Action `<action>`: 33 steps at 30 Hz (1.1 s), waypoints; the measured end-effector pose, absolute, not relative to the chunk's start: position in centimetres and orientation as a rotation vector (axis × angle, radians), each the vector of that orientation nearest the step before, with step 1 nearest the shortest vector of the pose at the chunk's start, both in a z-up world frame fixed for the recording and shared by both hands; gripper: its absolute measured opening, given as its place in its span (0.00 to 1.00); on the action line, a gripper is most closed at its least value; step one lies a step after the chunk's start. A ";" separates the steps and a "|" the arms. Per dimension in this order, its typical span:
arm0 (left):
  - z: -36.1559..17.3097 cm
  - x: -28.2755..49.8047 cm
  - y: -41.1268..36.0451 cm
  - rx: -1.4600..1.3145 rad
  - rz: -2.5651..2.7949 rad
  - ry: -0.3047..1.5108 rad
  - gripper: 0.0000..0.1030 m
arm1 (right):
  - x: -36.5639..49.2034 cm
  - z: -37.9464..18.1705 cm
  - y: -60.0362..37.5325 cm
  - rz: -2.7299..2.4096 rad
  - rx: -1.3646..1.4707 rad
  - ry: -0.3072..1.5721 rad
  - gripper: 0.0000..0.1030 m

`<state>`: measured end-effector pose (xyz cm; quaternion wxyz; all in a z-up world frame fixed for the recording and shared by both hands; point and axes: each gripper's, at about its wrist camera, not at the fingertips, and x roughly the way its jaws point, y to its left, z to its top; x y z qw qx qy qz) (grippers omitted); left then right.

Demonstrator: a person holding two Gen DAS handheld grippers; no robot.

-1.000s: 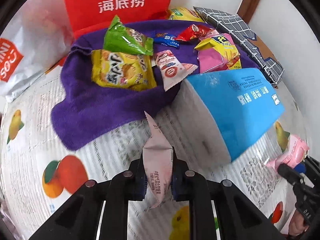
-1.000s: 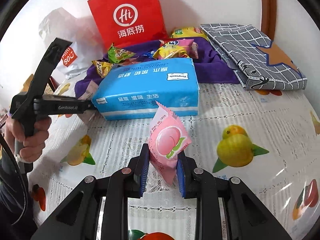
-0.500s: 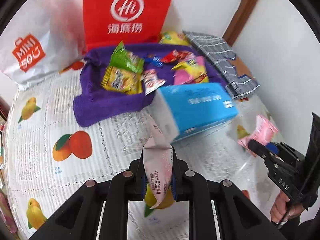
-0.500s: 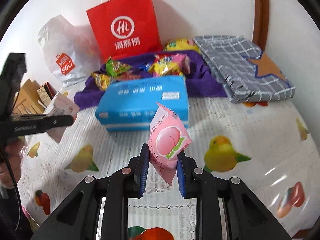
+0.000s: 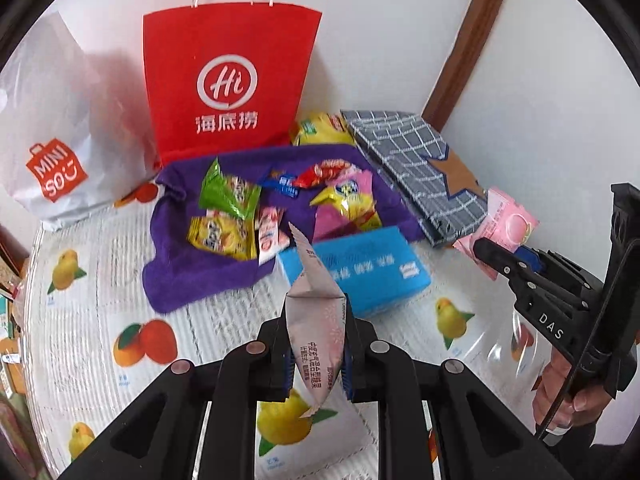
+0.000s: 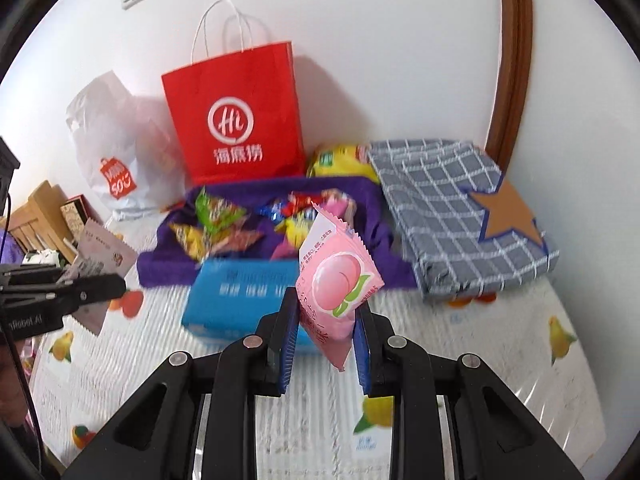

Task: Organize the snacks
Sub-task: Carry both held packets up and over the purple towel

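Note:
My left gripper (image 5: 316,354) is shut on a pale pink-grey snack packet (image 5: 316,320), held above the table; it also shows in the right wrist view (image 6: 100,256). My right gripper (image 6: 325,342) is shut on a pink peach snack packet (image 6: 336,284), seen too in the left wrist view (image 5: 506,224). Several snack packets (image 5: 224,216) lie on a purple towel (image 5: 192,276) at the back of the table, behind a blue tissue pack (image 5: 360,268).
A red paper bag (image 5: 228,80) and a white MINISO bag (image 5: 56,140) stand against the wall. A folded grey checked cloth (image 5: 416,164) lies at the back right. A yellow packet (image 5: 320,128) sits behind the towel. The tablecloth (image 5: 120,352) has fruit prints.
Both grippers have pulled back and up from the table with their packets, so the towel, tissue pack and bags look smaller and farther off.

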<state>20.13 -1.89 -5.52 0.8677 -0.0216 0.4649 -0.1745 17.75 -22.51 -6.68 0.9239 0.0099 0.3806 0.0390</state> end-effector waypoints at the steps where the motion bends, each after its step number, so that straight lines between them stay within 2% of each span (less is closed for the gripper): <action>1: -5.3 20.4 -1.9 -0.051 -0.366 0.972 0.16 | 18.2 -6.3 -22.5 0.082 0.017 0.779 0.25; 18: -2.6 27.4 -1.4 -0.077 -0.313 0.933 0.16 | 26.7 -3.3 -22.2 0.130 0.036 0.742 0.25; 33: -4.4 33.6 -1.3 -0.078 -0.296 0.966 0.16 | 33.1 -4.6 -20.7 0.144 0.044 0.755 0.25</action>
